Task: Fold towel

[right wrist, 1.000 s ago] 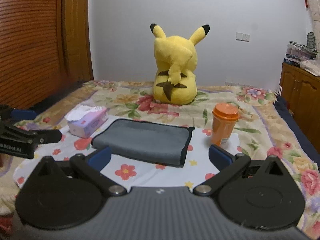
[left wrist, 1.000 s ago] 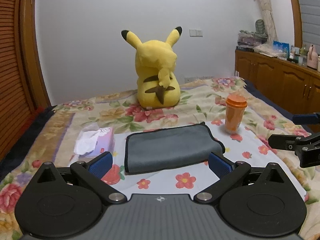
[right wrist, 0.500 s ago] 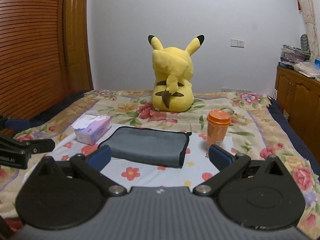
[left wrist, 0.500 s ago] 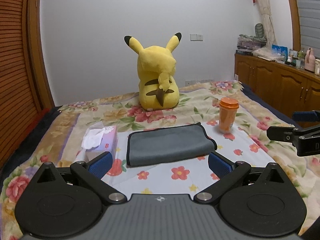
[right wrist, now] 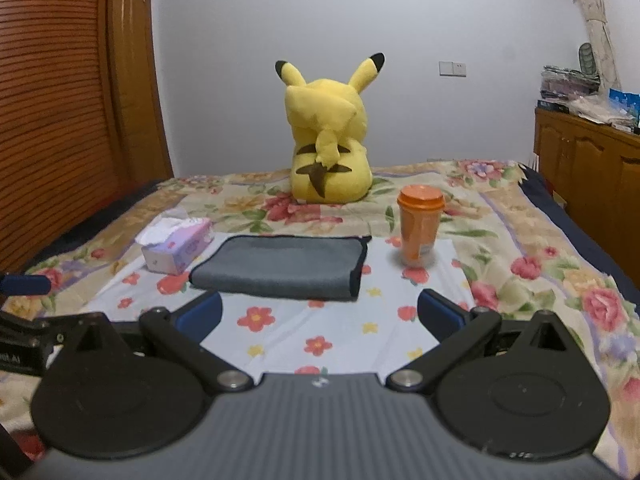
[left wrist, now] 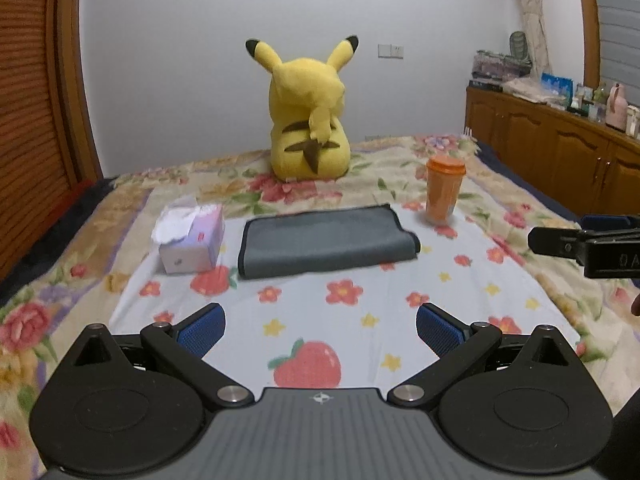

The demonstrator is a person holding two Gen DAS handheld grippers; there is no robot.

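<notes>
A grey towel with dark trim lies folded flat on the flowered bed sheet; it also shows in the right wrist view. My left gripper is open and empty, well short of the towel's near edge. My right gripper is open and empty, also short of the towel. The right gripper's side shows at the right edge of the left wrist view; the left gripper shows at the left edge of the right wrist view.
A tissue box stands left of the towel, an orange cup to its right. A yellow plush toy sits behind. Wooden cabinets line the right wall, a wooden door the left.
Both grippers have drawn back from the towel, which now looks smaller and farther away. The towel, cup and tissue box have not moved. Both grippers stay open.
</notes>
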